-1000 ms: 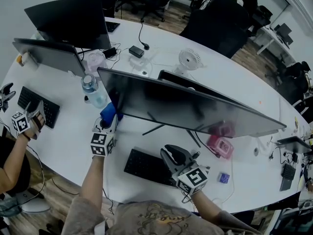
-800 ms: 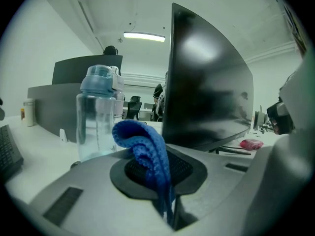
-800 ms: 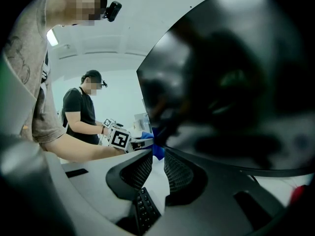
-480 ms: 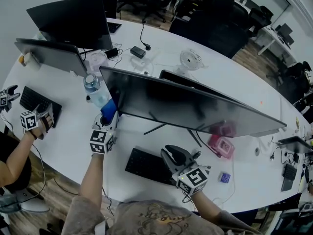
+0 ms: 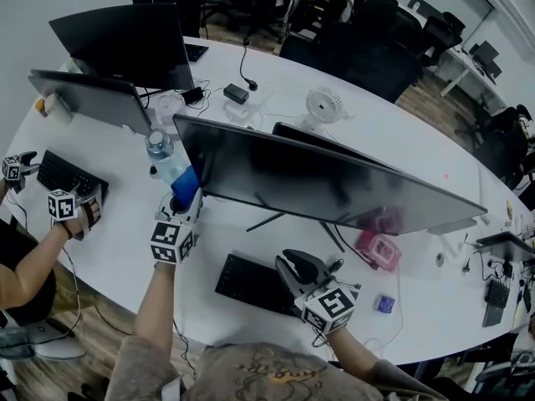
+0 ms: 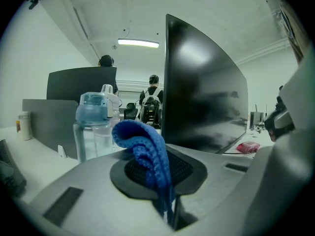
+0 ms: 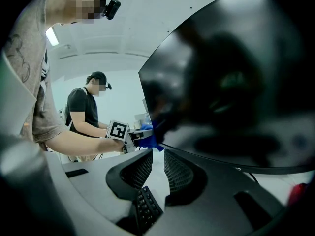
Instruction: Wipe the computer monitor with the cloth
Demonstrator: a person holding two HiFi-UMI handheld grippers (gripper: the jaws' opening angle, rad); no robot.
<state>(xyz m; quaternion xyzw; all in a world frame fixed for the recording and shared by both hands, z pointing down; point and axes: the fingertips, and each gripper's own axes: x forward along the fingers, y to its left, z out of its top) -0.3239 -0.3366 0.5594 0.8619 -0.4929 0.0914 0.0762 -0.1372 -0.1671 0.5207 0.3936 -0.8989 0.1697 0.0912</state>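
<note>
Wide black computer monitor (image 5: 334, 182) spans frame centre, screen facing me; beside its left edge my left gripper (image 5: 182, 205) pinches the blue knitted cloth (image 5: 185, 185), ready to wipe; my right gripper (image 5: 292, 267), lower centre, hangs parted, empty.

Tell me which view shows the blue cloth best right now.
The left gripper view: the blue cloth fills its centre, folded over and pinched in the left gripper's shut jaws. The head view shows only a small blue patch at the monitor's left edge; the right gripper view shows a distant blue scrap.
</note>
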